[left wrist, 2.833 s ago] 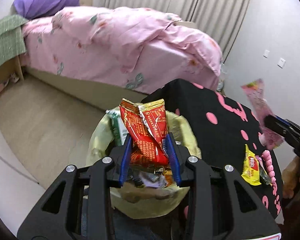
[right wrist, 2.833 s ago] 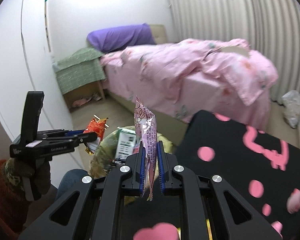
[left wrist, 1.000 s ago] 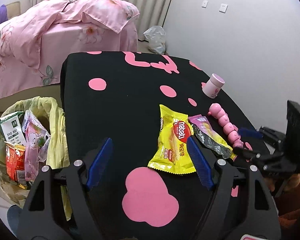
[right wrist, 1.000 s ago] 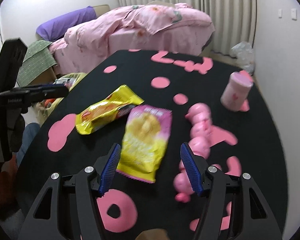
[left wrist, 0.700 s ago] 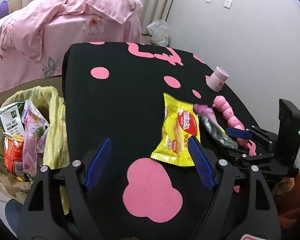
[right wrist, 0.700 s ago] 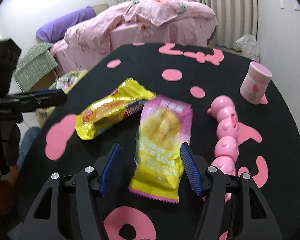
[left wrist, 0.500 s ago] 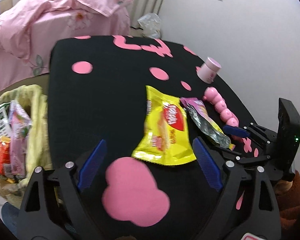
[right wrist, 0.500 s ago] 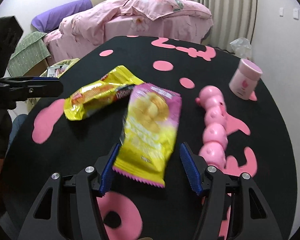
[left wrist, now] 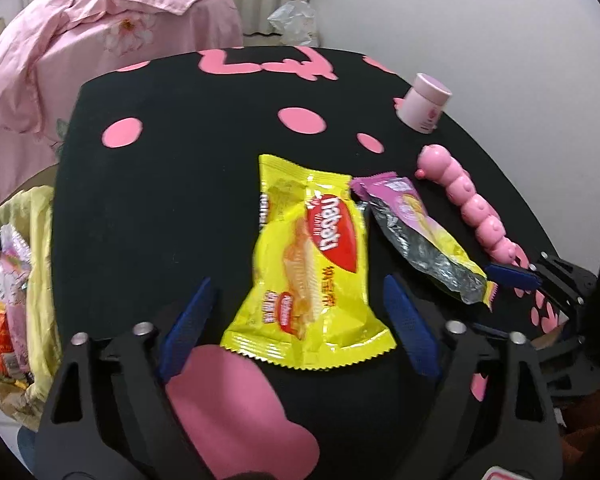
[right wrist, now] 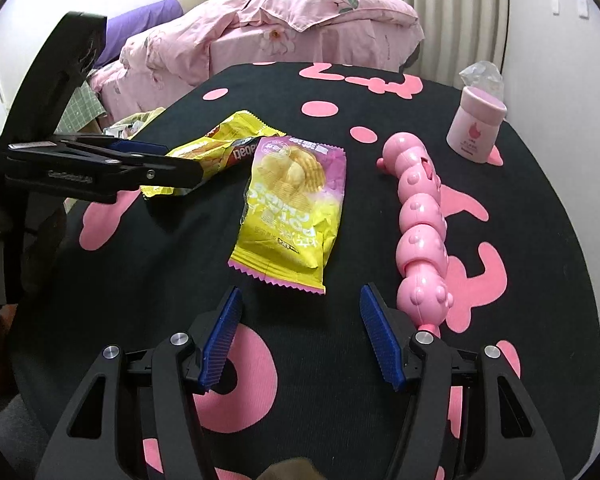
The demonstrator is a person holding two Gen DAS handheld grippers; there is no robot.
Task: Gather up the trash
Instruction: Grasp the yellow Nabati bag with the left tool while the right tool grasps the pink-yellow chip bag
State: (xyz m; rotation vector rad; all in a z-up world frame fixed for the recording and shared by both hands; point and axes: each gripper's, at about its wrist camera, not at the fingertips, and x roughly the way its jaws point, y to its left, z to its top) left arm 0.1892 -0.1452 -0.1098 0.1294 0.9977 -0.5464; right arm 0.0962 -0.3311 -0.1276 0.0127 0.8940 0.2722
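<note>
A yellow wafer wrapper (left wrist: 312, 264) lies flat on the black table (left wrist: 180, 180) with pink spots. My left gripper (left wrist: 298, 312) hangs just over its near end; the jaws are closing, with the wrapper between them and the pads off it. Beside it lies a pink and yellow chip bag (right wrist: 292, 212), with its silver inside showing in the left wrist view (left wrist: 420, 236). My right gripper (right wrist: 300, 336) is open just short of the bag's near edge, nothing between its fingers. From the right wrist, the left gripper (right wrist: 180, 160) covers part of the yellow wrapper (right wrist: 220, 140).
A bin lined with a yellow bag (left wrist: 40, 240) stands by the table's left edge with several wrappers in it. A pink caterpillar toy (right wrist: 420, 220) lies right of the chip bag. A pink jar (right wrist: 476, 128) stands at the far right. A pink bed (left wrist: 100, 40) is behind.
Both grippers let their wrappers go at the bin and swung over to the table. The left one has come down and forward over the yellow wrapper. The right one has sunk slightly toward the chip bag.
</note>
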